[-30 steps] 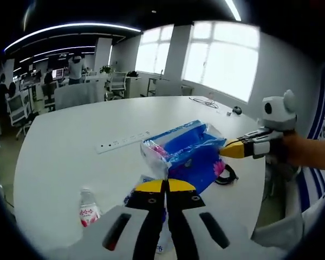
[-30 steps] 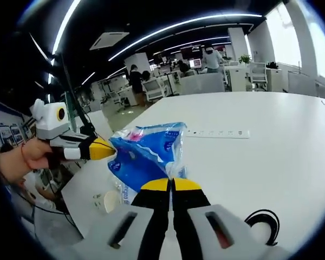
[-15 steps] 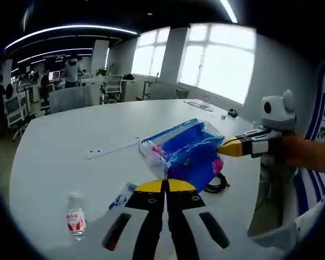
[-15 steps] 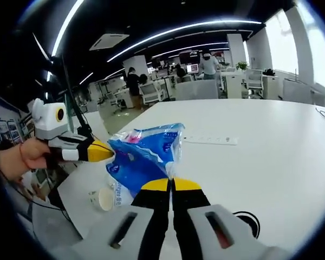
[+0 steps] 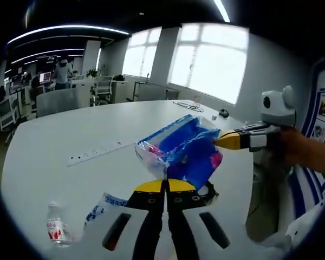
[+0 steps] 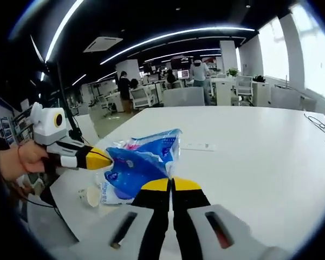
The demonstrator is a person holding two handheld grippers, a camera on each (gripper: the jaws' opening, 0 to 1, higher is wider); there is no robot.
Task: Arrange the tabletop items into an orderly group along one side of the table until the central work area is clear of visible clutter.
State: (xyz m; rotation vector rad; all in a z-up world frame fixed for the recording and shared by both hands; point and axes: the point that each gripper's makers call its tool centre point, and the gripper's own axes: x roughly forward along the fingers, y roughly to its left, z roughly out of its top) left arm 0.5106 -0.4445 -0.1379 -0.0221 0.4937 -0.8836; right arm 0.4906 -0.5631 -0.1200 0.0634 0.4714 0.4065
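- Grip state — the left gripper point(image 5: 165, 186) is clenched on one end of a blue plastic bag point(image 5: 181, 149), and the right gripper point(image 6: 172, 184) is clenched on the other end, so that the bag is held stretched between the two, above the white table point(image 5: 70, 141).
- Cross view — the right gripper's yellow tip is seen at the bag's far corner in the left gripper view; the left gripper's tip meets the bag likewise in the right gripper view.
- Progress — the task is judged to be at an early to middle stage: no orderly group along an edge can be made out, and several items lie scattered.
- Count, on the table — one water bottle point(image 5: 55, 231), one flat printed wrapper point(image 5: 104, 206), one power strip point(image 5: 96, 153), one black cable coil point(image 5: 208, 190), one small white cup point(image 6: 92, 196) on its side.
- Count, far edge — a thin cable point(image 5: 188, 104) and a small dark object beside it, too small to identify.
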